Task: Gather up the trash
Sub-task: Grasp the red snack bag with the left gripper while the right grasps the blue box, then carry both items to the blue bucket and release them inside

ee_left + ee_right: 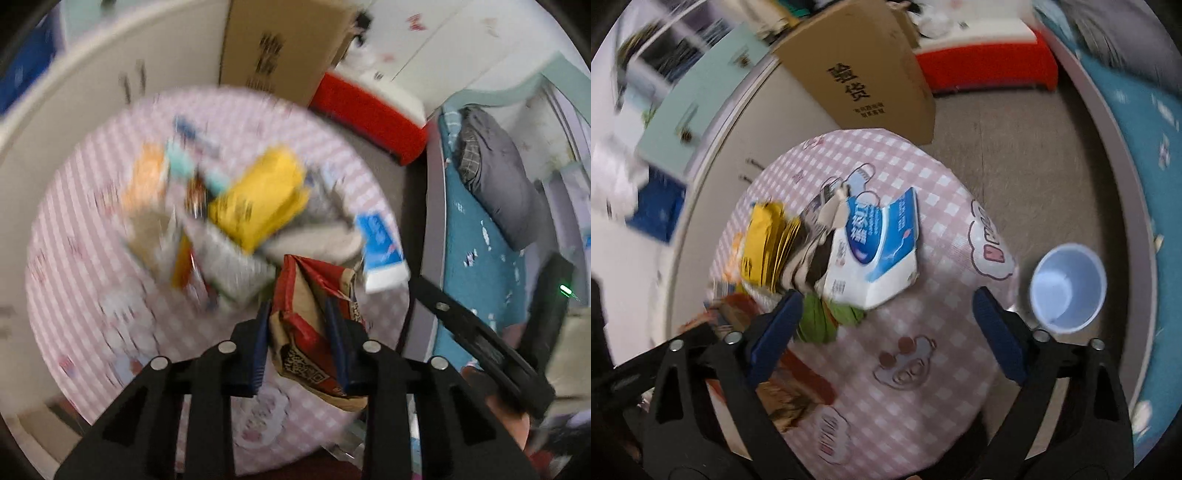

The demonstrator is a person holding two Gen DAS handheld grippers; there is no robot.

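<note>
My left gripper (301,328) clenches the red-and-brown wrapper (314,295). My right gripper (886,325) gapes empty; the blue-and-white pack (875,254) lies at twelve o'clock, nearest it.

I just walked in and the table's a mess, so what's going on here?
A person with a hand-held gripper in each hand is collecting trash from the round checked table. The left gripper is shut on a crumpled red and brown wrapper. The right gripper is open above the table, near a blue and white tissue pack. A light blue bin stands on the floor beside the table.
</note>
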